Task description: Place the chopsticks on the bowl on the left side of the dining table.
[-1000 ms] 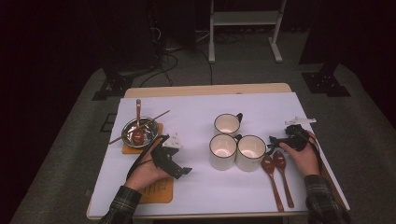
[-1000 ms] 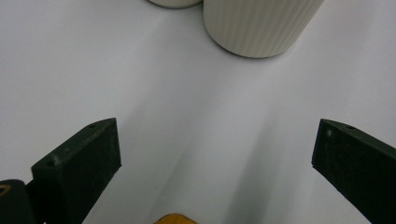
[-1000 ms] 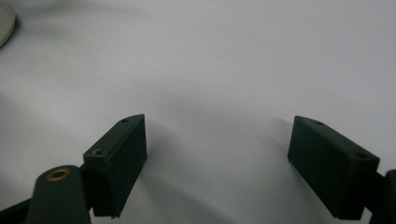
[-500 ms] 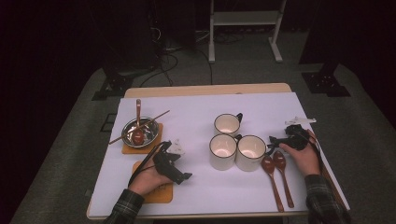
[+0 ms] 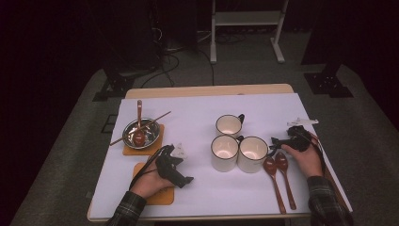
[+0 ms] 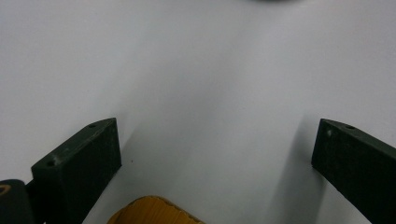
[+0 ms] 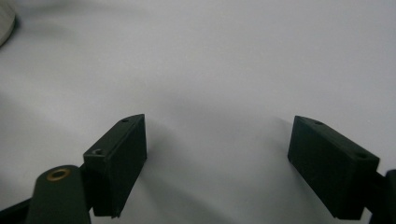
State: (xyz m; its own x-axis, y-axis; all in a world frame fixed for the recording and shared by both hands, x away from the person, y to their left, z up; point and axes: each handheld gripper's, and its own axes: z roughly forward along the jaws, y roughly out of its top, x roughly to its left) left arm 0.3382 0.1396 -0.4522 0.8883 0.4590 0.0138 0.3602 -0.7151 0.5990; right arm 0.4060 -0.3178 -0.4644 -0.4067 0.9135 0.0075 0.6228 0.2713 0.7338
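White-covered table [image 5: 207,113], dark room. Left gripper [image 5: 181,178] at near-left edge, jaws apart, empty, over orange coaster [image 5: 160,197]. Right gripper [image 5: 274,140] jaws apart, empty. Coaster looks thin, light, stiff; best pinched at its exposed edge.

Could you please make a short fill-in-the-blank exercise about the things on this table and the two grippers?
1. The number of white mugs on the table is ____.
2. Two brown spoons lie beside the ____ gripper.
3. The left gripper has its jaws ____, over an orange coaster.
4. The metal bowl holds one ____ and a chopstick.

Missing words: three; right; open; spoon
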